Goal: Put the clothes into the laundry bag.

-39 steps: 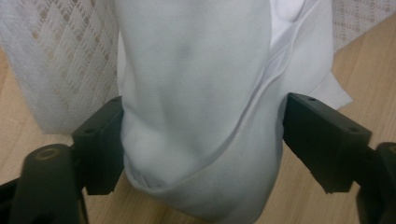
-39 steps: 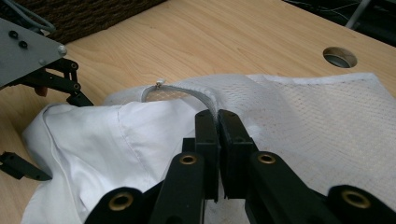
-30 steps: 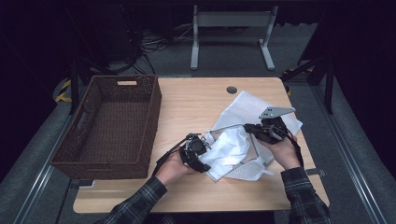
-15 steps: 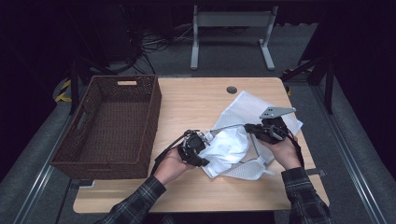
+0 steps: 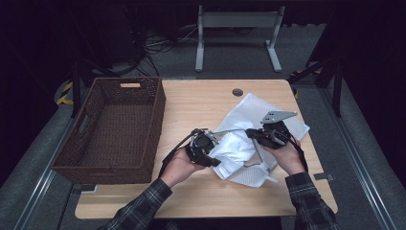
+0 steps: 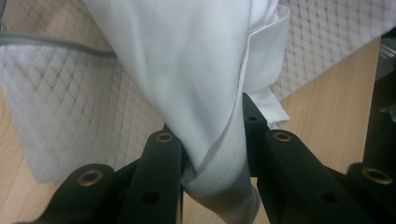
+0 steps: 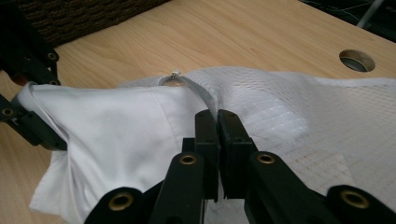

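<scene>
Dim room, pale wood worktop [image 5: 201, 108], wicker basket [image 5: 115, 129] at left: limp white garment [image 5: 234, 148] half in a mesh laundry bag [image 5: 287, 124], left gripper [image 6: 212, 154] jaws just closed pinching a fold, right gripper [image 7: 217, 122] jaws pressed on the bag's zipper edge; light, floppy, best held by hems.

Wooden worktop [image 5: 201, 103] with basket and bag

A dark wicker basket [image 5: 117, 127] stands on the left side. A white mesh bag [image 5: 287, 125] with white cloth [image 5: 234, 146] lies at the right, near a round hole [image 5: 237, 92].
</scene>
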### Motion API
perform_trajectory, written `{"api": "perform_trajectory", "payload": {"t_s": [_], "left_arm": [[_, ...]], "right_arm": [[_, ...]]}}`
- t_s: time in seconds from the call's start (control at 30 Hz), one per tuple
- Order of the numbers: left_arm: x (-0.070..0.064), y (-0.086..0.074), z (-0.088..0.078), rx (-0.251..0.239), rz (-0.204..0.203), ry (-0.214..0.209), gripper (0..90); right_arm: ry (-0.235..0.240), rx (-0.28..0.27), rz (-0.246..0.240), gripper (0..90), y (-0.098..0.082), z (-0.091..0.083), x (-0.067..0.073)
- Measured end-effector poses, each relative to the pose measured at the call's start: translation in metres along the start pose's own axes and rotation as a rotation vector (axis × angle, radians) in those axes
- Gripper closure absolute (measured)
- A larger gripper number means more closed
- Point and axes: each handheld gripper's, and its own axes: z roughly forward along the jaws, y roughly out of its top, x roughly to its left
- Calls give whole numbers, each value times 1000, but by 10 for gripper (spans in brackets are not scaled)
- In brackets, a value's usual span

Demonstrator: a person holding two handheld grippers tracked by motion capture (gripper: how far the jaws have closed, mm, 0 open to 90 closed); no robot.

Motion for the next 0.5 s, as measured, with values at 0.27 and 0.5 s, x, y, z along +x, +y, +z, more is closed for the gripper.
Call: {"api": "perform_trajectory", "payload": {"t_s": [0.27, 0.5], "left_arm": [[-6, 17, 16, 0, 13, -5, 759], [-13, 23, 31, 6, 48, -33, 648]], "right_arm": [[16, 10, -16, 879, 2, 5, 6], [23, 20, -25, 879, 2, 8, 8]]}}
